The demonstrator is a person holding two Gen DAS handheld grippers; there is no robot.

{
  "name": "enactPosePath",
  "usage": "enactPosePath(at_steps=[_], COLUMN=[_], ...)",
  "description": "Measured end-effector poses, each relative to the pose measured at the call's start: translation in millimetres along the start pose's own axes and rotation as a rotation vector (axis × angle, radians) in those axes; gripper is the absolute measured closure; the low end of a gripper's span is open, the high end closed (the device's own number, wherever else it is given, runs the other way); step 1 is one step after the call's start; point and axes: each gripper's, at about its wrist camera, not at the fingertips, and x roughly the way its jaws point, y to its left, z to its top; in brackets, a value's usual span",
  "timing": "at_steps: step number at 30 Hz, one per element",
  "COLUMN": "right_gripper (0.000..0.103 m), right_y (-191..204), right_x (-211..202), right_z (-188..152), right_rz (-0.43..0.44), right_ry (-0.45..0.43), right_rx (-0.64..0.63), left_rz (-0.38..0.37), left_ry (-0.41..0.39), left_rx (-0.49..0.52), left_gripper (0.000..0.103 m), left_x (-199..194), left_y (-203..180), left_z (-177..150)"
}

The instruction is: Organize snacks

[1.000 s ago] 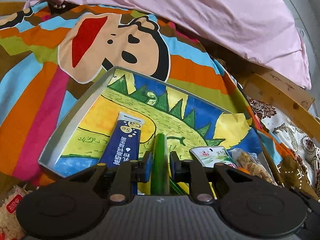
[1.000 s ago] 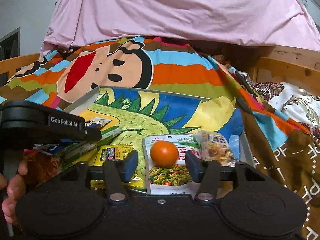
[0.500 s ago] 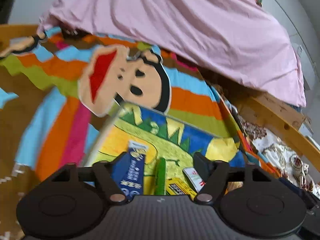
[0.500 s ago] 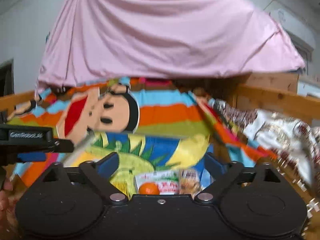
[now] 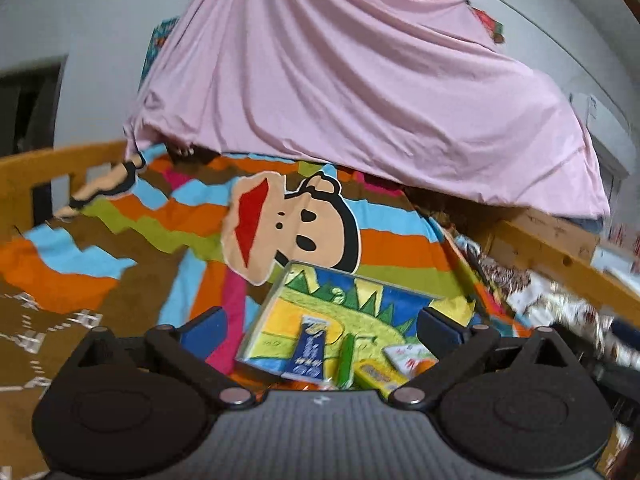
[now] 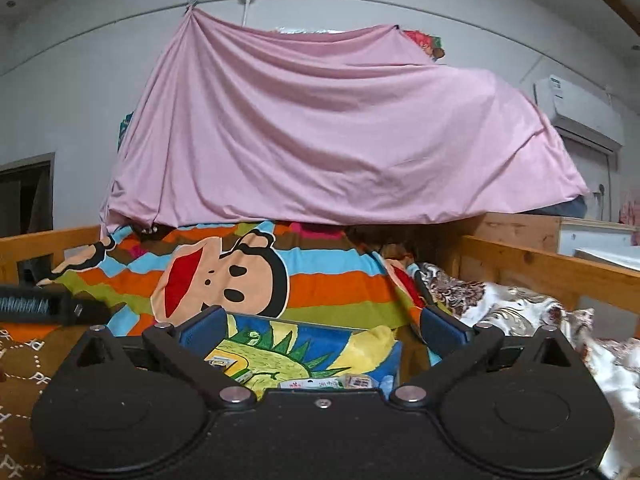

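Both grippers have risen back from the tray (image 5: pixel 262 312), jaws just spread wide and empty; snacks (image 5: pixel 310 354) lie inside it on the bed; retreat clear before the next reach.

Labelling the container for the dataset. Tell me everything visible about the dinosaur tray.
The tray is a shallow rectangular box with low grey walls and a bright cartoon dinosaur printed on its floor in green, yellow and blue. It lies flat on the striped bedspread. Inside lie a blue sachet, a green stick and a yellow packet. Its near edge is hidden.
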Motion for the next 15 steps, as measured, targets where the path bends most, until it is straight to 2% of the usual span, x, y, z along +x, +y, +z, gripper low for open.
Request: enactPosePath(at_steps=[5, 15], right_gripper=[0.001, 0.001], right_y=[-4, 10], right_x=[-37, -91], right_z=[1, -12], right_rz=[-0.003, 0.037], right_ry=[-0.012, 0.023], right_rx=[0.022, -0.017], left_rz=[0.053, 0.09], left_ry=[-0.005, 0.032], left_rx=[0.064, 0.058], left_gripper=[0.001, 0.0], left_x=[-36, -93], left_y=[4, 24], left_z=[-13, -43])
